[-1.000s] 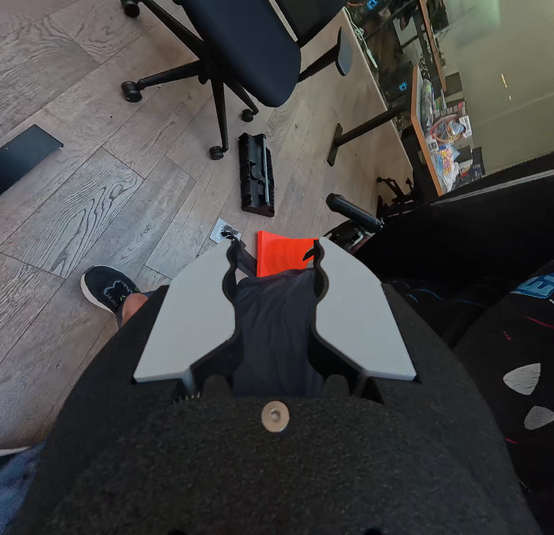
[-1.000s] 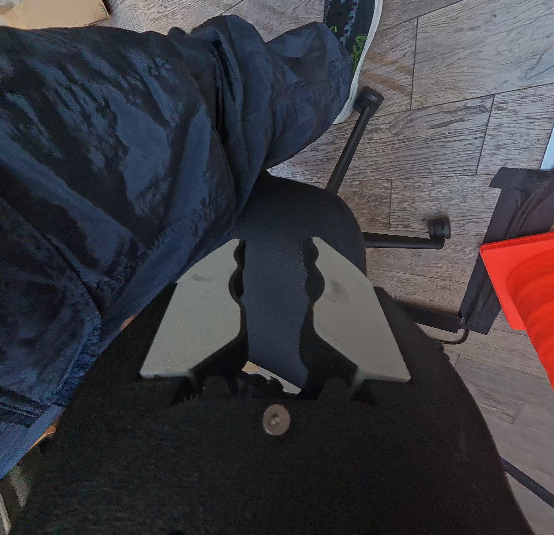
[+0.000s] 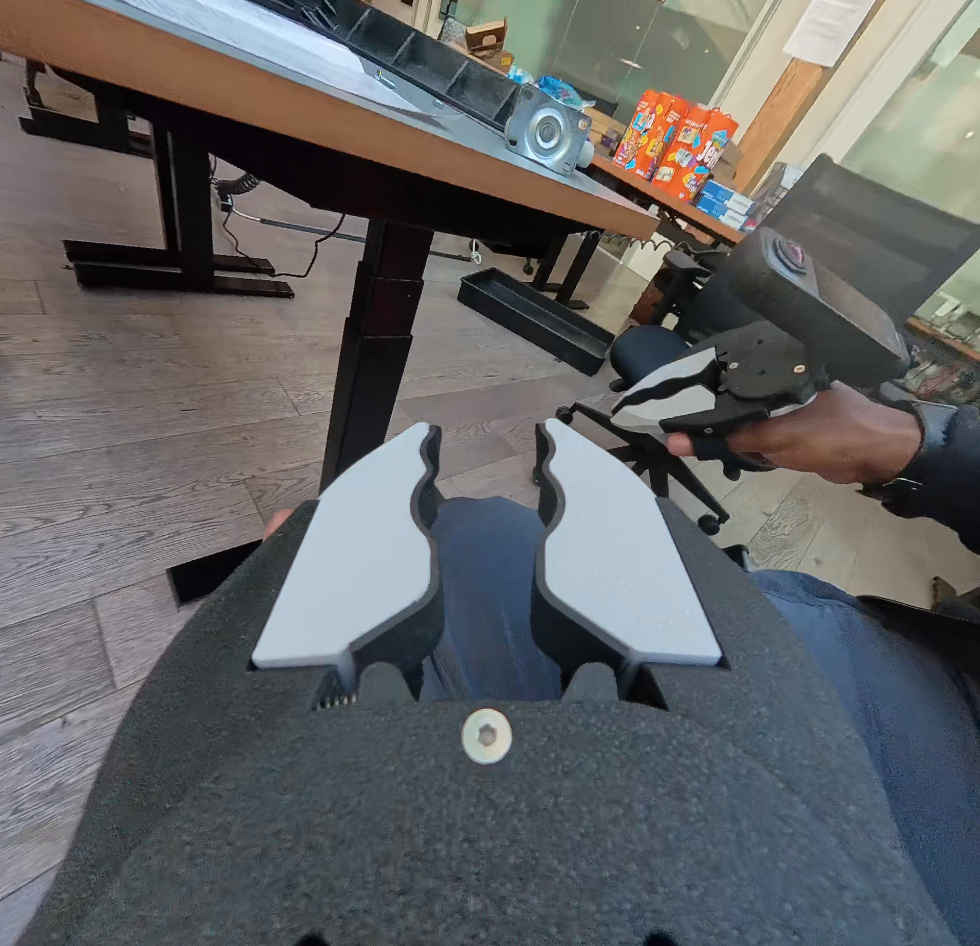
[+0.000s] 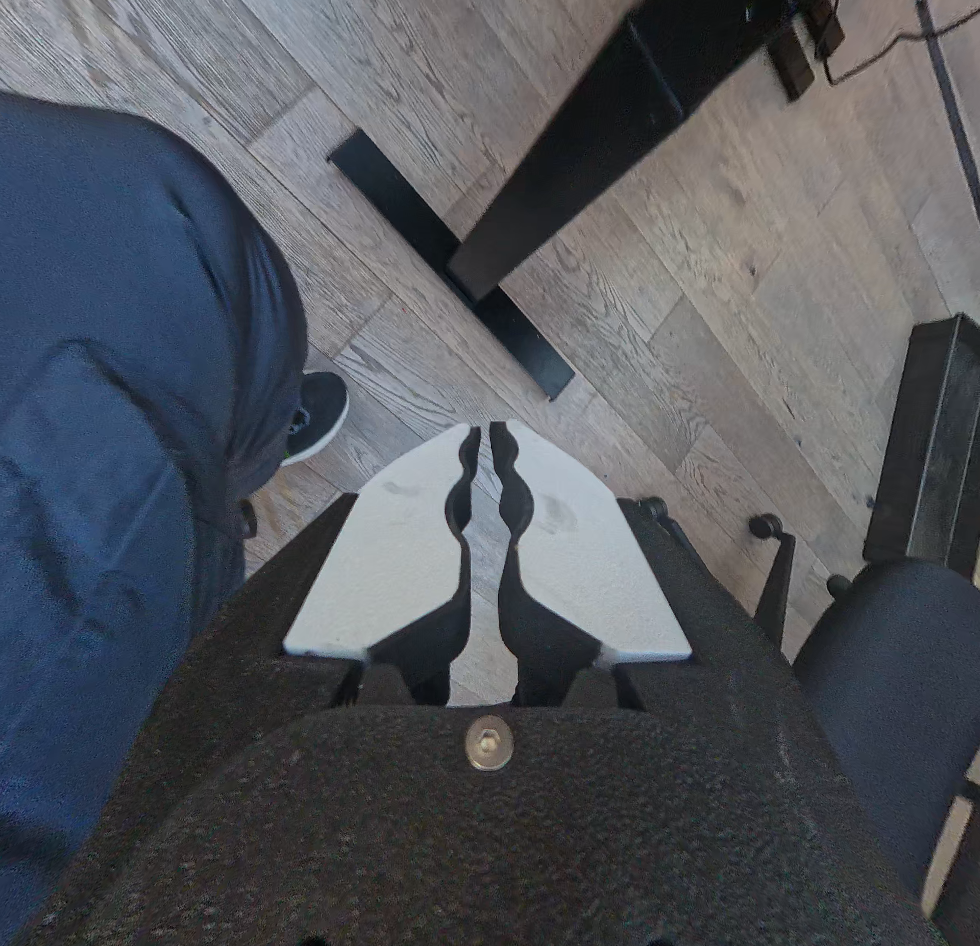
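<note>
The left gripper (image 3: 487, 433) holds nothing: its two grey fingers (image 3: 360, 544) stand well apart, and between them shows the dark blue trouser leg (image 3: 485, 576) of the person holding it, just under the fingers. Ahead of the tips rises the black table leg (image 3: 371, 348) of a wood-edged table (image 3: 339, 120), which bears white paper sheets (image 3: 228, 14), a long black ribbed part (image 3: 413, 46) and a metal caster plate (image 3: 546, 130) at its near end. On the grey plank floor (image 3: 132, 390) beyond the leg lies a black tray (image 3: 530, 316). To the right a hand (image 3: 816, 438) grips the right gripper (image 3: 620, 417), whose fingers there lie close together, pointing left and apart from the left one. Behind it stand orange boxes (image 3: 673, 141) on a farther table and a black office chair (image 3: 652, 348). In the right wrist view, the right gripper (image 4: 484, 426) points down at the floor (image 4: 689, 390) with its jaws nearly closed, a thin gap left at the tips and nothing in it. Left of it are the trouser leg (image 4: 116, 390) and a black shoe (image 4: 318, 414); ahead lies the table's black foot bar (image 4: 451, 268); at the right is a dark chair seat (image 4: 891, 682).
</note>
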Tool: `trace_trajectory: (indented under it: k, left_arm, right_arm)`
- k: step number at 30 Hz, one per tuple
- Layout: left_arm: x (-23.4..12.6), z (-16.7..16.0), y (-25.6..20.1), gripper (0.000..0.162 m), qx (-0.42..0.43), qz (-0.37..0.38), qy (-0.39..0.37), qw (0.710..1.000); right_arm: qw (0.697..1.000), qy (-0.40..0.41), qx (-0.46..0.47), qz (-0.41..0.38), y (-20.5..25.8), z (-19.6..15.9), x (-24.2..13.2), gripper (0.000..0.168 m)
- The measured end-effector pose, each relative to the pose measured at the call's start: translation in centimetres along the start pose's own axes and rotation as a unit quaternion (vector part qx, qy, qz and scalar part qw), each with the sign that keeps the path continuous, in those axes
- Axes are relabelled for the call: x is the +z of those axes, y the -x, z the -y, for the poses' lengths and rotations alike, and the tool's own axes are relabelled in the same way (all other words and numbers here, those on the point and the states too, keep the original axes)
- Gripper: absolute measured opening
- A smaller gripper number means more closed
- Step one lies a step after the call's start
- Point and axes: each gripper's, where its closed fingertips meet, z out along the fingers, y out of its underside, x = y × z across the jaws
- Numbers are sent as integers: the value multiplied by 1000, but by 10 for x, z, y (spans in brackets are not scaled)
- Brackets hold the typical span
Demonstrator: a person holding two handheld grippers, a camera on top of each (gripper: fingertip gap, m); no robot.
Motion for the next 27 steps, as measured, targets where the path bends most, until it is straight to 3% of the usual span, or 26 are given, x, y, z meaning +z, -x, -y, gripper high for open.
trace_trajectory:
  k: [6,12,16,22,27]
  left_arm:
    - [-69,32,-26,36,47,35,-16,998]
    - [-105,6,-21,35,20,73,-58,995]
    - [-106,-18,-12,35,-2,68,-39,997]
    - [-94,-22,17,37,-73,48,-58,995]
    - [-74,-18,55,41,-124,38,-61,990]
  right_arm:
    - [992,-113,-58,23,44,89,-51,4]
    - [980,-171,-98,41,77,139,-85,4]
    - [976,-184,-107,54,92,154,-88,4]
    - [970,-223,-72,62,79,192,-68,6]
    - [953,-295,-56,47,23,265,-43,4]
